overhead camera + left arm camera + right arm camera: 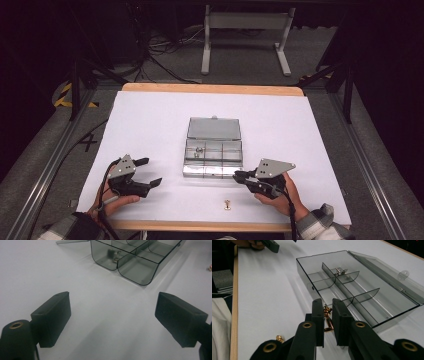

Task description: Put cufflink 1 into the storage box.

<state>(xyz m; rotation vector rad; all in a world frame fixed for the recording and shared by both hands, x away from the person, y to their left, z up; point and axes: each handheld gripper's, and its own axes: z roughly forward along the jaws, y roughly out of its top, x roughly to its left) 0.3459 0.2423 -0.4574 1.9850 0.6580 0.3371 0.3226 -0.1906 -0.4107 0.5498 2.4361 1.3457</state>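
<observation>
Step in hand: carrying a small gold fitting (327, 319) to the clear compartment box (214, 152); by my reading the pick is done and the placing is not yet done.
Right tongs (327, 315): drawn narrow, the two black jaws pressing the gold fitting between them; the piece hangs clear of the table (150, 115), just short of the near wall of the box.
Left tongs (150, 172): jaws stand wide, nothing between them; in the left gripper view they point across bare white surface toward the box corner, well apart from it.
Box: lid folded back flat at the far side; dividers form several compartments. One silver part (340, 271) lies in a far compartment; the near compartments look empty.
Loose parts on table: one gold piece (227, 204) lies near the front edge, between the two hands; a second gold piece (279, 338) shows beside the right tongs in the right gripper view. Whether these two are the same piece I cannot tell.
Next move, as judged: lift the fitting over the near wall, centre it above one empty compartment, then open the jaws low enough that it does not bounce out.
Risk noted: the fitting is small and held near the jaw tips; a tilt during the lift may let it slip. The near wall could catch the jaws if the approach is too low.
Left hand role: may steady the box if it shifts; not needed so far.
</observation>
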